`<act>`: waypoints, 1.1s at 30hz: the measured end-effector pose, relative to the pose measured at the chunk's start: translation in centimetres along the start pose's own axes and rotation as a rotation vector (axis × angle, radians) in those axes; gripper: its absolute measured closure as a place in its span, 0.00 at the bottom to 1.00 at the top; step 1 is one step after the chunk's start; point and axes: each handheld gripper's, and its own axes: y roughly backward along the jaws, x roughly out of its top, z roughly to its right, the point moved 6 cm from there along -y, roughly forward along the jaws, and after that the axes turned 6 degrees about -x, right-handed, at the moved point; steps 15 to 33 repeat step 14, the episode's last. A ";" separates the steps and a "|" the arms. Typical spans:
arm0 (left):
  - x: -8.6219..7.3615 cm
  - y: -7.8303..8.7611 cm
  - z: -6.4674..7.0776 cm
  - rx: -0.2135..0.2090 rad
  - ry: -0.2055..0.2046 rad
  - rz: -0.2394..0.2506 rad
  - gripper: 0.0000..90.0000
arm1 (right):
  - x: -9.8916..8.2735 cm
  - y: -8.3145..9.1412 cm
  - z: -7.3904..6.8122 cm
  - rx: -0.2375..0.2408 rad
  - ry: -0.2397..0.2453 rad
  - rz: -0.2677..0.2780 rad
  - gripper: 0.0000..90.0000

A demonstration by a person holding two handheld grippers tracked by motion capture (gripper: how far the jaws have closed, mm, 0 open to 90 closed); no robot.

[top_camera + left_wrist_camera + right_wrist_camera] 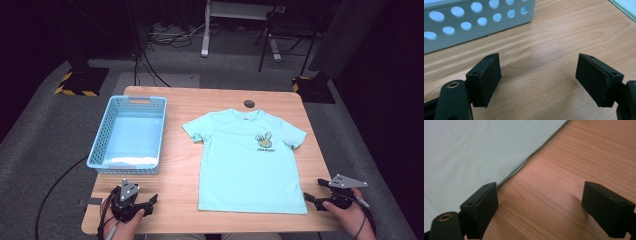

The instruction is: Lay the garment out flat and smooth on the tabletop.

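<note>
Now | shirt (250, 160) flat mid-table | basket (131, 134) left of shirt | left gripper (149, 204) near basket, jaws wide, empty | right gripper (312, 192) beside shirt hem, jaws wide, empty

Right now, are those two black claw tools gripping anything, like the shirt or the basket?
No, nothing is held. The left gripper is open over bare table; the right gripper is open beside the shirt edge.
</note>
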 end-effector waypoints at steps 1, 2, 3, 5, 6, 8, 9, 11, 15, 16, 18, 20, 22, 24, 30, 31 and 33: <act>0.0 0.0 0.1 0.010 -0.011 -0.001 0.22 | 0.0 0.0 0.0 0.000 0.000 0.000 0.15; -0.1 -0.1 0.1 0.017 -0.020 -0.008 0.22 | 0.0 0.0 0.0 0.001 0.000 0.000 0.15; -0.1 -0.1 0.2 0.025 -0.027 -0.012 0.22 | 0.0 0.0 0.0 0.000 0.000 0.000 0.15; -0.1 -0.2 0.3 0.041 -0.035 -0.014 0.22 | 0.0 0.0 0.0 -0.005 -0.005 -0.001 0.15; -0.1 -0.2 0.3 0.042 -0.034 -0.013 0.22 | 0.0 0.0 -0.1 -0.006 -0.005 -0.001 0.15; -0.1 -0.2 0.3 0.042 -0.035 -0.013 0.22 | 0.0 0.0 -0.1 -0.008 -0.007 0.000 0.15; -0.1 -0.2 0.3 0.042 -0.033 -0.012 0.22 | 0.0 0.0 -0.1 -0.007 -0.007 -0.001 0.15; -0.1 -0.2 0.3 0.042 -0.033 -0.011 0.22 | 0.0 0.0 -0.1 -0.003 -0.007 -0.001 0.15; -0.1 -0.2 0.3 0.043 -0.032 -0.010 0.22 | 0.0 0.0 -0.1 -0.003 -0.007 0.000 0.15; -0.1 -0.2 0.3 0.043 -0.032 -0.010 0.22 | 0.0 0.0 -0.1 -0.003 -0.007 0.000 0.15; -0.1 -0.2 0.3 0.043 -0.032 -0.010 0.22 | 0.0 0.0 -0.1 -0.003 -0.007 0.000 0.15; -0.1 -0.2 0.3 0.043 -0.032 -0.010 0.22 | 0.0 0.0 -0.1 -0.003 -0.007 0.000 0.15; -0.1 -0.2 0.3 0.043 -0.032 -0.010 0.22 | 0.0 0.0 -0.1 -0.003 -0.007 0.000 0.15; -0.1 -0.2 0.3 0.043 -0.032 -0.010 0.22 | 0.0 0.0 -0.1 -0.003 -0.007 0.000 0.15; -0.1 -0.2 0.3 0.043 -0.032 -0.010 0.22 | 0.0 0.0 -0.1 -0.003 -0.007 0.000 0.15; -0.1 -0.2 0.3 0.043 -0.032 -0.010 0.22 | 0.0 0.0 -0.1 -0.003 -0.007 0.000 0.15; -0.1 -0.2 0.3 0.043 -0.032 -0.010 0.22 | 0.0 0.0 -0.1 -0.003 -0.007 0.000 0.15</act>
